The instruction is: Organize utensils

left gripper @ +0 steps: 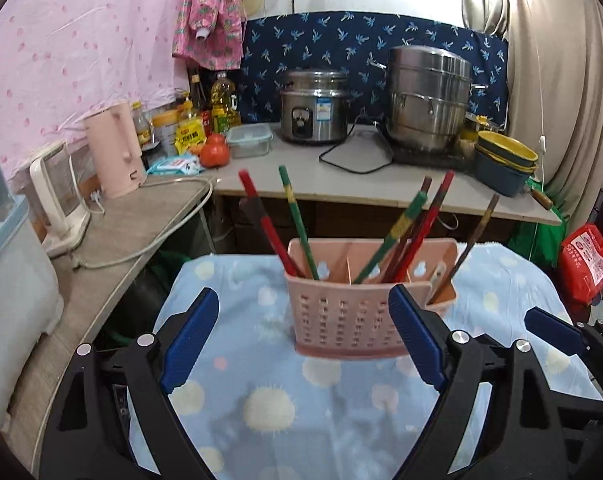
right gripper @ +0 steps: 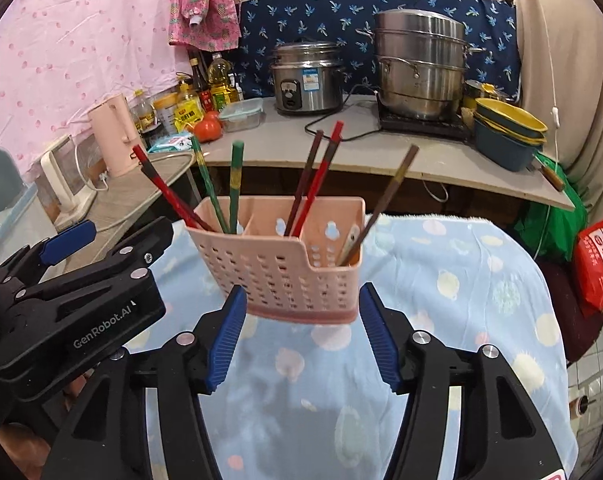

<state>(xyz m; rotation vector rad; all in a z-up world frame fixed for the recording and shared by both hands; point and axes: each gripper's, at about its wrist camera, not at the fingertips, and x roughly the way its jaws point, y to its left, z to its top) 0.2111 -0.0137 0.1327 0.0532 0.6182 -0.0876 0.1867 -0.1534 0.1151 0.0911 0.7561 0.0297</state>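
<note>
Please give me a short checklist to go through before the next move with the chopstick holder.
1. Left gripper empty, jaws apart: ok.
2. Right gripper empty, jaws apart: ok.
3. Holder upright on the cloth: ok.
4. Chopsticks all inside the holder: ok, none seen on the cloth.
5. Chopsticks sorted by colour per compartment: not ok, left compartment mixes red and green.
6. Holder stable on soft cloth: cannot tell.

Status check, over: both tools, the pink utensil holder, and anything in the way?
Left tool open, empty. Right tool open, empty. Chopsticks standing in pink holder on blue cloth. Nothing in the way.
</note>
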